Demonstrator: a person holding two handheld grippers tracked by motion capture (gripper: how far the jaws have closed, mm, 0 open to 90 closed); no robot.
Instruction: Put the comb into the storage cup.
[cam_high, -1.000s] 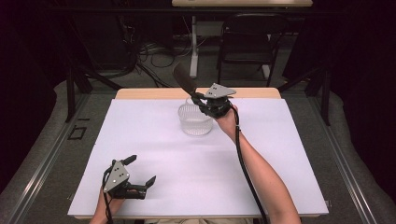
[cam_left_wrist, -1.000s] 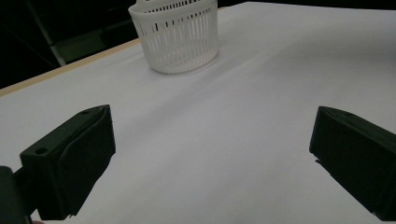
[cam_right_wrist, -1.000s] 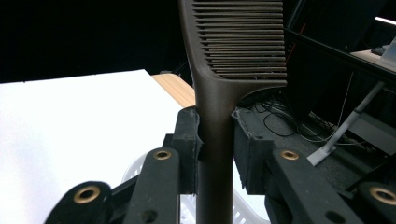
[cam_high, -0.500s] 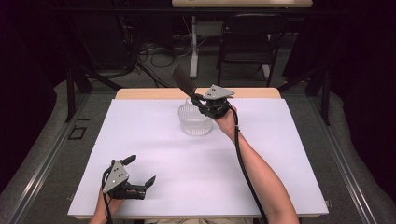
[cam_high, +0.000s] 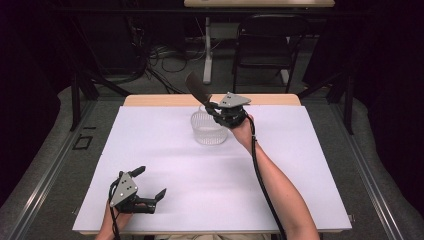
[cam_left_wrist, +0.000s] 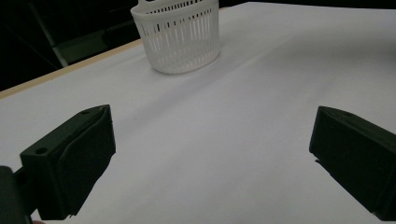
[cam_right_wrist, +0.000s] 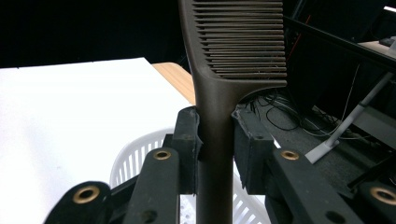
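The left gripper (cam_high: 149, 186) rests at the near edge of the table (cam_high: 300, 200), well short of the basket (cam_high: 208, 128) and toward its left. Its jaws stand wide apart with nothing between them. In the left gripper view those two black jaws frame bare white table, and the basket (cam_left_wrist: 180, 35) sits beyond them, upright, a white slotted tub.

Farther off, a forearm reaches up the right part of the table to the right gripper (cam_high: 216, 110), which hangs just beside the basket's far right rim. Its jaws are clamped on the handle of a dark comb (cam_high: 197, 87). The comb rises from the gripper up and to the left, above the far rim of the basket, clear of the table.

In the right gripper view the comb (cam_right_wrist: 224, 70) stands straight up between the two pads (cam_right_wrist: 189, 140), which press on its narrow handle from both sides; the toothed part spreads to the right above them. The basket (cam_right_wrist: 130, 161) lies below and behind the jaws, its rim showing at either side of the handle.
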